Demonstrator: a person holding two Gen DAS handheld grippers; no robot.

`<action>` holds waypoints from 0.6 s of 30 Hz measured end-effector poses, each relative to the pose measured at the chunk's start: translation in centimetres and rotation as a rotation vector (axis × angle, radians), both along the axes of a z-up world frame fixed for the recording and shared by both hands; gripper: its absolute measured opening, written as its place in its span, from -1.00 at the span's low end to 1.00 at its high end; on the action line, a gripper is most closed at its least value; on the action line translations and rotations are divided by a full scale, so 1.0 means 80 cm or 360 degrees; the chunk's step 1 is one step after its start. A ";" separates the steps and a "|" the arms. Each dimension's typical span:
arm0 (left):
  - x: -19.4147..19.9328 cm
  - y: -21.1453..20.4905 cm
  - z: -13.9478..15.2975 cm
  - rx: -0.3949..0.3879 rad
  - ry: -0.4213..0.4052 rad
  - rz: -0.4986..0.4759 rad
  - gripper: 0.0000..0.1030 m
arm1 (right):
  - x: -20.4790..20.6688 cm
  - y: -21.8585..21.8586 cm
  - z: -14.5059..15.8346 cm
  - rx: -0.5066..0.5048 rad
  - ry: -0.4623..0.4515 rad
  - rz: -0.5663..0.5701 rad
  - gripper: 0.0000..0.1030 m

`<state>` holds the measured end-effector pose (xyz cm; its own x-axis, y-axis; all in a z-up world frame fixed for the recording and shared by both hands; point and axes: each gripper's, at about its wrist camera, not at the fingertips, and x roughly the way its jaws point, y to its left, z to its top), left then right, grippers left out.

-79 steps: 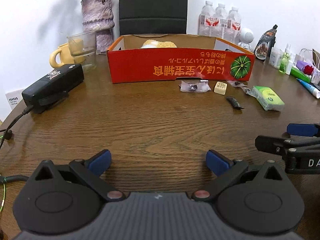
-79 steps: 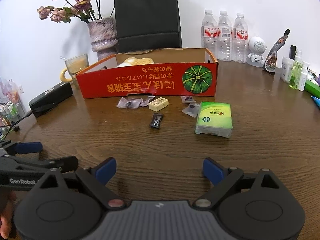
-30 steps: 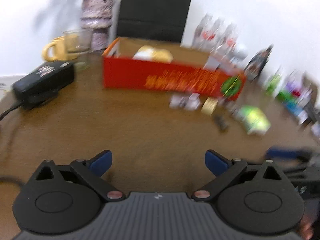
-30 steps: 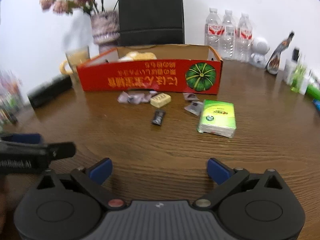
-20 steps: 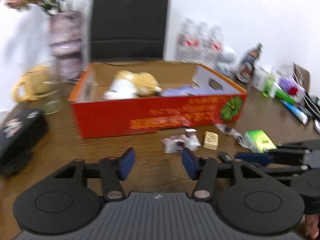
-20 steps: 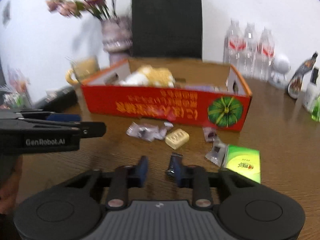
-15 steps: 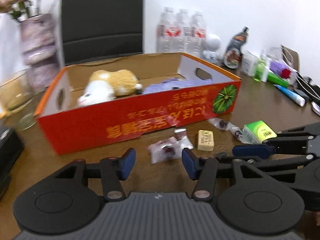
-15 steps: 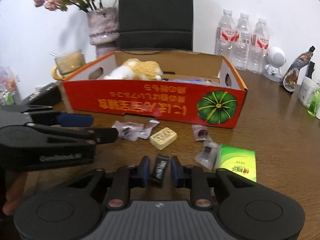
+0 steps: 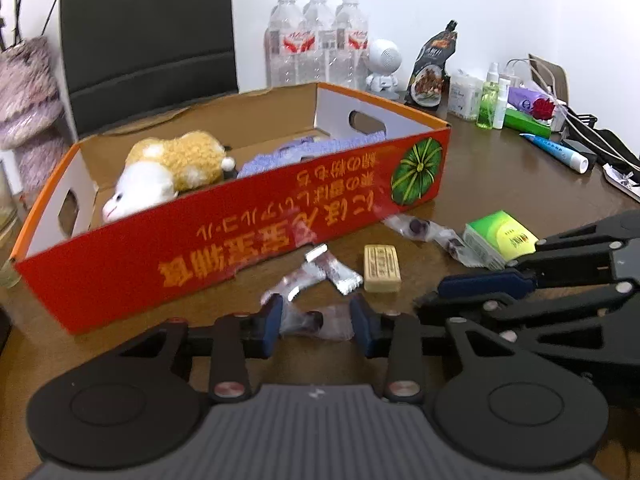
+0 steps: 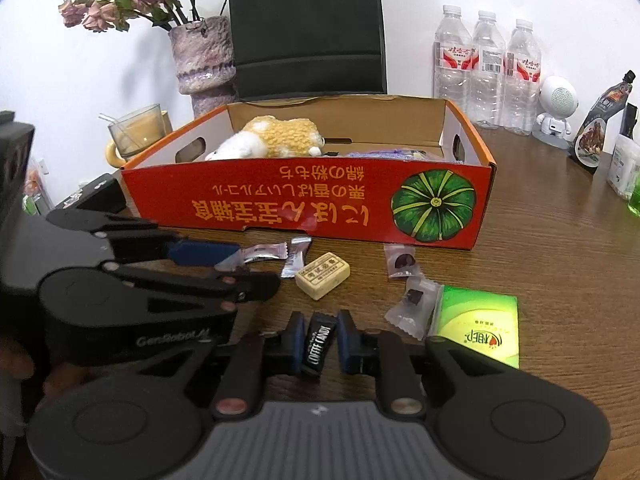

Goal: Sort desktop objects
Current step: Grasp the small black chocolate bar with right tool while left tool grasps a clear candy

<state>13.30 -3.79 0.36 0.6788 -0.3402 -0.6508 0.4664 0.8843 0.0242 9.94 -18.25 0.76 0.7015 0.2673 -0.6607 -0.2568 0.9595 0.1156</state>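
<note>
A red cardboard box (image 9: 240, 240) (image 10: 320, 208) stands on the wooden table with a plush toy (image 9: 172, 172) (image 10: 276, 138) and a purple cloth (image 9: 320, 148) inside. In front of it lie wrapped candies, a beige bar (image 9: 381, 269) (image 10: 322, 275) and a green tissue pack (image 9: 500, 238) (image 10: 476, 328). My left gripper (image 9: 316, 322) has its jaws narrowed around a clear wrapped candy (image 9: 310, 320). My right gripper (image 10: 318, 340) has its jaws close on both sides of a black coffee candy (image 10: 319, 342).
Water bottles (image 10: 486, 68), a white robot figure (image 10: 558, 110), a sauce pouch (image 9: 434, 64), small bottles and a blue tube (image 9: 556, 152) stand at the back right. A vase (image 10: 204, 56), a glass cup (image 10: 138, 132) and a black bag (image 10: 306, 28) stand behind the box.
Both grippers moved forward toward the candies and narrowed from wide open. The left now brackets the clear candy, the right the black coffee candy.
</note>
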 end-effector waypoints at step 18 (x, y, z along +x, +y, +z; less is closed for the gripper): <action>-0.097 0.021 0.045 -0.0117 -0.0057 0.0345 -0.76 | -0.064 -0.010 0.025 0.0020 -0.0122 0.0021 -0.79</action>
